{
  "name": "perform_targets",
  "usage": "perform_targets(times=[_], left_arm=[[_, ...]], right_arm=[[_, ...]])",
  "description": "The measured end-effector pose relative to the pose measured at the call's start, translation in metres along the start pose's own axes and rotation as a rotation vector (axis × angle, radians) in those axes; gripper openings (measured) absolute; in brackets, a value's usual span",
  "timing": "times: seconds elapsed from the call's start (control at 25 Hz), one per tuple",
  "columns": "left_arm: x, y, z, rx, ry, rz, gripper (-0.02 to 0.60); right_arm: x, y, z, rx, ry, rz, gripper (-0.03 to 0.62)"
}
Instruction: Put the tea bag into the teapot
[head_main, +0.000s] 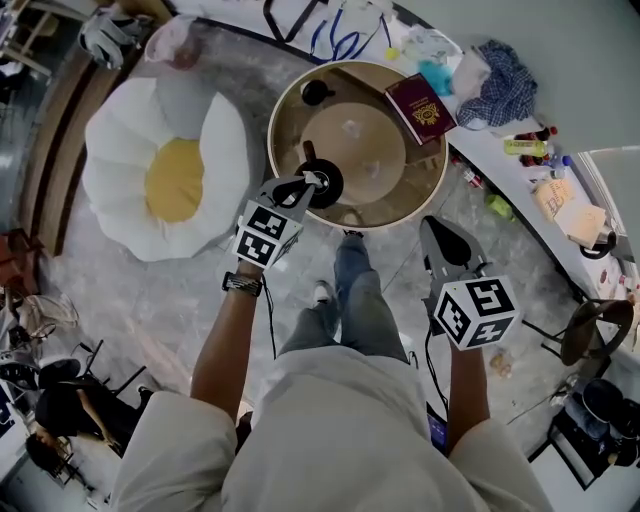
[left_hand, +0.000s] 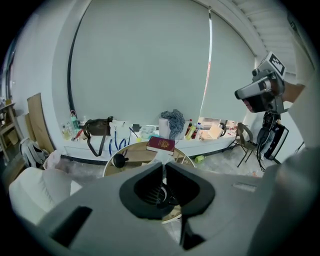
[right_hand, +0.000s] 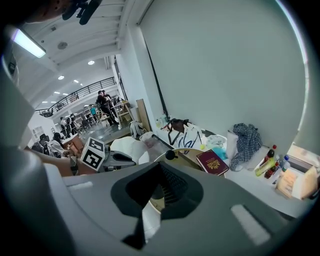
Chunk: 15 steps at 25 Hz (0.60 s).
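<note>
A dark teapot (head_main: 330, 192) stands open at the near left edge of the round wooden table (head_main: 290, 100). My left gripper (head_main: 312, 182) hovers right over its mouth, shut on a small white tea bag (head_main: 319, 177). In the left gripper view the tea bag (left_hand: 163, 156) shows as a white sliver pinched at the tips of the left gripper (left_hand: 163, 165), with the teapot (left_hand: 162, 194) directly below. The pot's black lid (head_main: 316, 93) lies apart on the table's far side. My right gripper (head_main: 432, 228) hangs shut and empty off the table's near right edge.
A dark red booklet (head_main: 420, 108) lies on the table's right side. A fried-egg-shaped cushion (head_main: 165, 170) sits on the floor at left. A cluttered white counter (head_main: 500, 90) runs behind the table, and a stool (head_main: 590, 330) stands at right. The person's legs are below the table edge.
</note>
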<state>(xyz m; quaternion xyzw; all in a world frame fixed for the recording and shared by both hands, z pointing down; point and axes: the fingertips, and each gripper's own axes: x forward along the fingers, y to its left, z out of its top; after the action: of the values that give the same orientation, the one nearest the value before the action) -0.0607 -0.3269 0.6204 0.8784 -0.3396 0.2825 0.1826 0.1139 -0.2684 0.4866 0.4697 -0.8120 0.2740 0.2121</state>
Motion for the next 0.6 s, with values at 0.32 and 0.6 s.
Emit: perform_targets(times=[0.32,0.6], left_arm=[[0.027,0.007,-0.025,-0.048,0.061,-0.02,0.023],[0.048,0.013,-0.042,-0.028,0.126,-0.031,0.023]], right_arm=[[0.017,-0.01,0.0,0.001,0.028,0.01,0.005],[0.029,-0.018,-0.005,0.016,0.057,0.016,0.005]])
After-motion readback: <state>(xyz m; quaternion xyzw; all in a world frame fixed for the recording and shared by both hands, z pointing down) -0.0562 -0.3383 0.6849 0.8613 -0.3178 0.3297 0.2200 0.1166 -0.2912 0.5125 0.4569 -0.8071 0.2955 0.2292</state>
